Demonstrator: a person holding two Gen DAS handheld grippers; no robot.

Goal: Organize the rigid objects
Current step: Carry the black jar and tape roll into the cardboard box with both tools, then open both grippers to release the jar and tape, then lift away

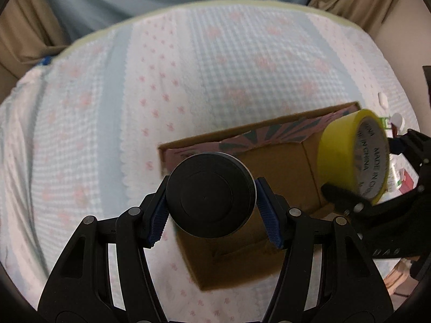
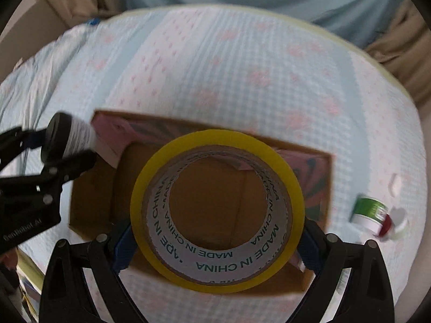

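Note:
My left gripper (image 1: pixel 211 196) is shut on a black-capped jar (image 1: pixel 210 193) and holds it above the near left corner of an open cardboard box (image 1: pixel 280 167). In the right wrist view the jar (image 2: pixel 68 134) shows a white label and hangs over the box's left rim. My right gripper (image 2: pixel 216 210) is shut on a yellow roll of tape (image 2: pixel 216 210), held over the box (image 2: pixel 91 188). The roll (image 1: pixel 353 153) also shows at the right of the left wrist view.
The box lies on a bed with a pale blue and pink checked cover (image 1: pixel 161 80). A small green, white and red container (image 2: pixel 374 215) lies on the cover right of the box. Curtains (image 1: pixel 24 27) hang beyond the bed.

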